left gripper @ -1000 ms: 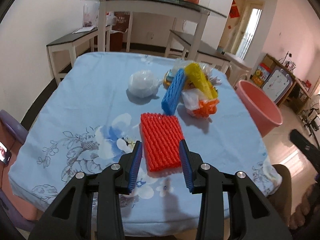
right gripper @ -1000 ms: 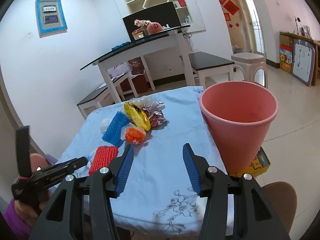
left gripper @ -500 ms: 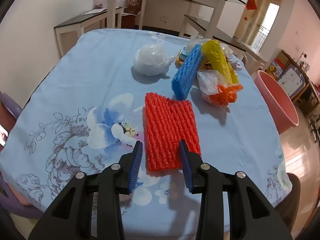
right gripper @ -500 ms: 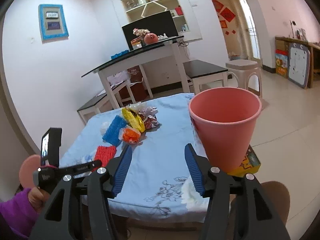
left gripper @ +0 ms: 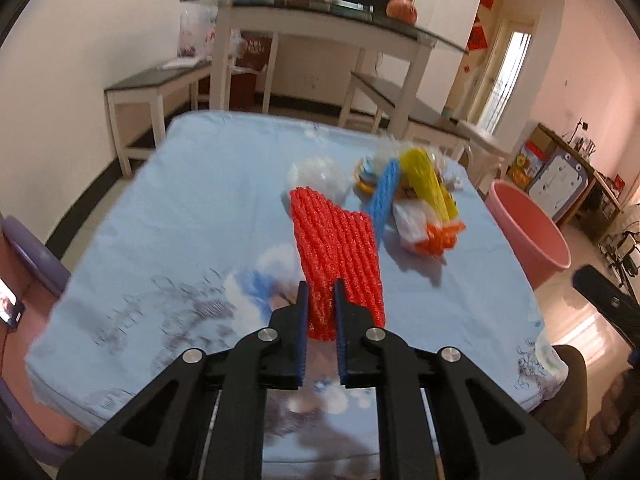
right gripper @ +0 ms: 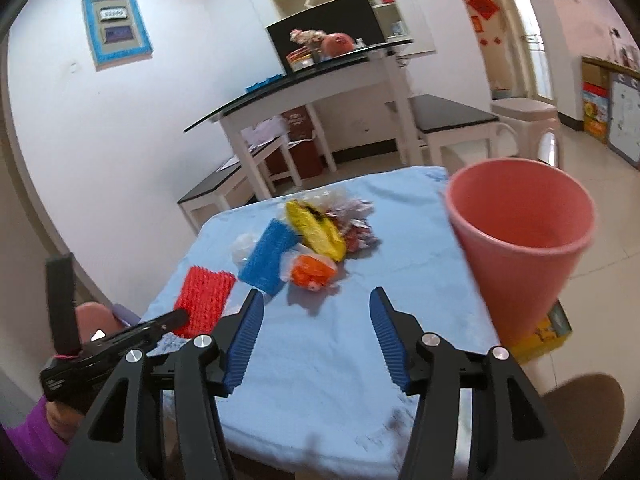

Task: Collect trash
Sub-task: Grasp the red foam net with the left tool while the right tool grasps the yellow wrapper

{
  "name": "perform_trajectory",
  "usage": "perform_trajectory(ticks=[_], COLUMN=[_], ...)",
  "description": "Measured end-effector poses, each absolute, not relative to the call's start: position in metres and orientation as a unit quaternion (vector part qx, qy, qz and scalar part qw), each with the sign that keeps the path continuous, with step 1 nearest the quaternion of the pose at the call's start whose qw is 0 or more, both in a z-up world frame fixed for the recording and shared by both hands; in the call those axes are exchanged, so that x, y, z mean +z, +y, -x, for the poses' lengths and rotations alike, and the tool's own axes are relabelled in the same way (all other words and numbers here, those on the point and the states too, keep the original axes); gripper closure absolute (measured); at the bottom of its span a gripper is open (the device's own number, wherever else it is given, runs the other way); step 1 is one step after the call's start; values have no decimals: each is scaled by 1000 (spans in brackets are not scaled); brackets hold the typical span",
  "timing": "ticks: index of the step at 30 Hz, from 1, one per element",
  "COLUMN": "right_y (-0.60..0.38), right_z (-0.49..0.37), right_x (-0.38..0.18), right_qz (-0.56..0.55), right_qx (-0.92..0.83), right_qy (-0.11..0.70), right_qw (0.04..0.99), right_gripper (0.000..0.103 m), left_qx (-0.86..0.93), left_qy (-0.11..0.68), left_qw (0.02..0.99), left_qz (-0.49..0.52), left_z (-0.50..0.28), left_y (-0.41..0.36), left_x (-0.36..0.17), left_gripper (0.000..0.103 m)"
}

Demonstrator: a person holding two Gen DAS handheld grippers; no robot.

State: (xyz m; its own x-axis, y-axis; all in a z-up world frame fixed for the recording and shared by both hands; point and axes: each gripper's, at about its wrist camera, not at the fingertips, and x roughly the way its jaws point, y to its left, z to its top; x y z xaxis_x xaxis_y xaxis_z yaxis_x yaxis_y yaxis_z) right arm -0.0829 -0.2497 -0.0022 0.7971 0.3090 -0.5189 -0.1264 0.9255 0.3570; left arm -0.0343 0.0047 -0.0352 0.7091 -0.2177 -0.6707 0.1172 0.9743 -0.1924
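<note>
Left tool [left gripper: 319, 294] is closing its jaws on the near end of the red foam net [left gripper: 335, 248], the blue pads pressing its bunched edge from both sides; the net rises from the tool with its far end tilted up over the bench [left gripper: 192, 216]. From the right wrist view the same net [right gripper: 205, 300] shows beside the left tool's black tip [right gripper: 176, 317], which a hand in a purple sleeve [right gripper: 60, 416] carries. Right tool [right gripper: 316, 322] stands with its jaws wide apart, nothing between the pads, hanging above the blue flowered cloth at the bench's near edge.

Counted on the bench: one red foam net, one blue foam net [right gripper: 269, 261], one yellow foam net [right gripper: 316, 232], one orange bundle in clear plastic [right gripper: 311, 271], one crumpled clear bag [left gripper: 320, 176], and a small heap of shiny wrappers [right gripper: 356, 220] whose number I cannot tell. One pink bin [right gripper: 520, 240] stands just beside the bench's right edge, mouth open upward.
</note>
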Motion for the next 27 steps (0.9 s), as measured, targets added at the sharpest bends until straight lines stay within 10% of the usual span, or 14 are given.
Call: perform_trajectory(ticks=[20,27], right_y=[-225,-223], right_z=[-82,-91], right_x=[-55,-67], right_qz=[-124,-138], right_qx=[118,143], right_qy=[372,388], right_qw=[912,900], right_gripper=[66,100], left_qx=[-99,-101], left_qy=[347,357], left_qw=[927,923], left_qz=[101,98], left_z=[4,0], left_y=[39,32], left_x=[-34,-40], left_gripper=[92,92])
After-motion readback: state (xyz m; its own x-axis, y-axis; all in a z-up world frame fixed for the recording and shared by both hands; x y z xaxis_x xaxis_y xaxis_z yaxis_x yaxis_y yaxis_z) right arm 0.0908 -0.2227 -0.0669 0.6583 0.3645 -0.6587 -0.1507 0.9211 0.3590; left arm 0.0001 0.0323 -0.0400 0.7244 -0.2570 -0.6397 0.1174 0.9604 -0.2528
